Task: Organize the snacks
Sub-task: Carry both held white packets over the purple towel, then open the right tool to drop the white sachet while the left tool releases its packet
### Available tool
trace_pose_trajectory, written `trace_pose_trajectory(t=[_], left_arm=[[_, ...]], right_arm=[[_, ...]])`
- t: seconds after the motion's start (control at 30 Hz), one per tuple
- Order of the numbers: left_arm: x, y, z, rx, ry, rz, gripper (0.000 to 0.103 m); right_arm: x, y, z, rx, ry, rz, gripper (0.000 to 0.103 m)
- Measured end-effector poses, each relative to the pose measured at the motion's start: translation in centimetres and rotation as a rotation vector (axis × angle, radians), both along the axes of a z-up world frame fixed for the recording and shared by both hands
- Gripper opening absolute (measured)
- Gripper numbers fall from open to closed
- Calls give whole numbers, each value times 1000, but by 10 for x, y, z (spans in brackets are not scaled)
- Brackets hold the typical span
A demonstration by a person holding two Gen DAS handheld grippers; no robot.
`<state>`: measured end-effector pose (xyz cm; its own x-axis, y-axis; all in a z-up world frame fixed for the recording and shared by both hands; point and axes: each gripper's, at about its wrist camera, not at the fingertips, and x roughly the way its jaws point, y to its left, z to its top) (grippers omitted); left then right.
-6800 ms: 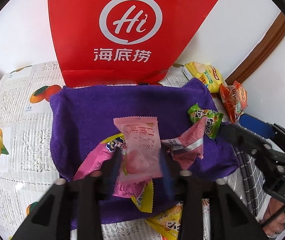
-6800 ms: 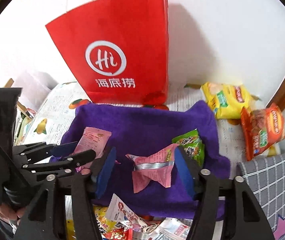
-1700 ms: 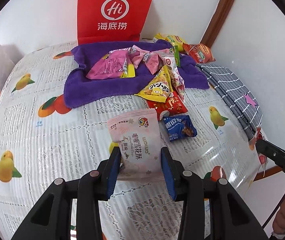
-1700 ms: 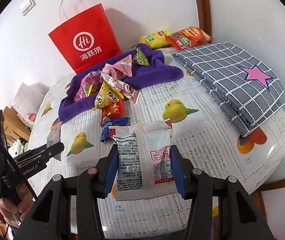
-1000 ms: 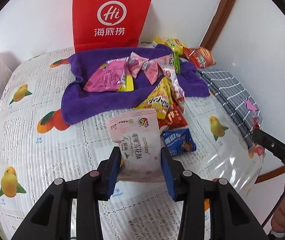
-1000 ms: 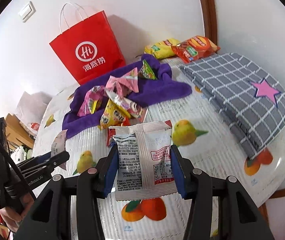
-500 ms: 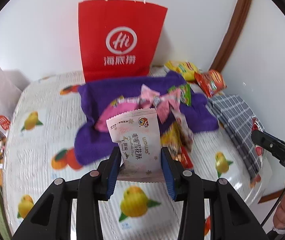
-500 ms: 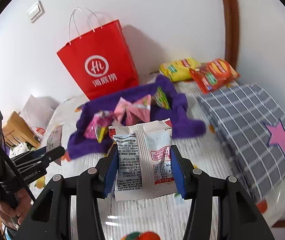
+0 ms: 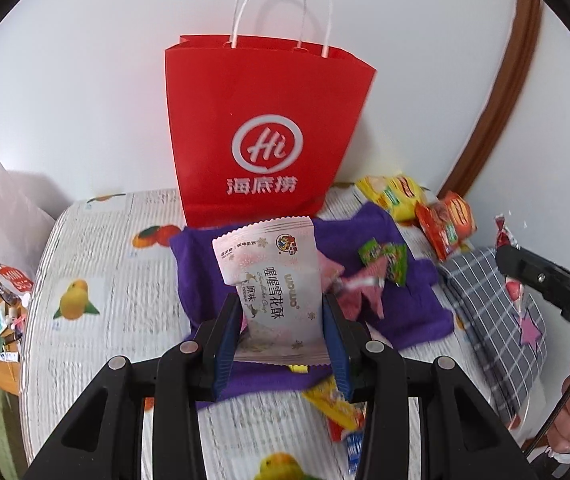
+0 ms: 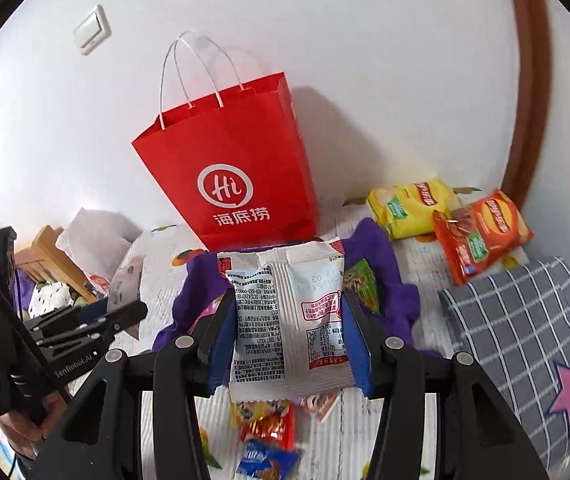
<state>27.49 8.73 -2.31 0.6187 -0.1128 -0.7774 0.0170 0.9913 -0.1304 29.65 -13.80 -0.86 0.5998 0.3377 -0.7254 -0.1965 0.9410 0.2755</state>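
Note:
My left gripper (image 9: 281, 316) is shut on a pale pink snack packet (image 9: 273, 280), held upright above the purple towel (image 9: 417, 312). In the right wrist view my right gripper (image 10: 289, 336) is shut on a white snack packet (image 10: 289, 320) with its printed back facing me. A red paper bag (image 9: 261, 128) (image 10: 237, 176) with white handles stands open against the wall behind the towel. Pink and green wrapped snacks (image 9: 369, 276) lie on the towel. More small packets (image 10: 269, 440) lie on the tablecloth in front of it.
Yellow (image 10: 413, 208) and orange (image 10: 481, 236) chip bags lie at the back right near the wall. A grey checked cloth with a pink star (image 10: 537, 344) covers the right side. The fruit-print tablecloth (image 9: 97, 320) spreads left. A white bag (image 10: 93, 240) and clutter sit beyond the left edge.
Both grippers, each still holding its packet, have moved forward and risen toward the red bag, which now looms larger with its handles and open top in view.

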Motion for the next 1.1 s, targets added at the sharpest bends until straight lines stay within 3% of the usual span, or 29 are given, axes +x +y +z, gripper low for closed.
trace_pose_trajectory(t=[0.3,0.57,0.8,1.1], left_arm=[[47,15,-16,-28,26,51,38],[77,30,-54,-46,106,89,38],[83,41,-66,-66,131,102,38],[88,39,-74,-77,158,85,38]], right_arm=[[52,0,-29,29,78,48,50],[88,11,-59,41,179,103,51],[107,10,-92,3,298,107,51],[121,4,-126,41,398,90,51]])
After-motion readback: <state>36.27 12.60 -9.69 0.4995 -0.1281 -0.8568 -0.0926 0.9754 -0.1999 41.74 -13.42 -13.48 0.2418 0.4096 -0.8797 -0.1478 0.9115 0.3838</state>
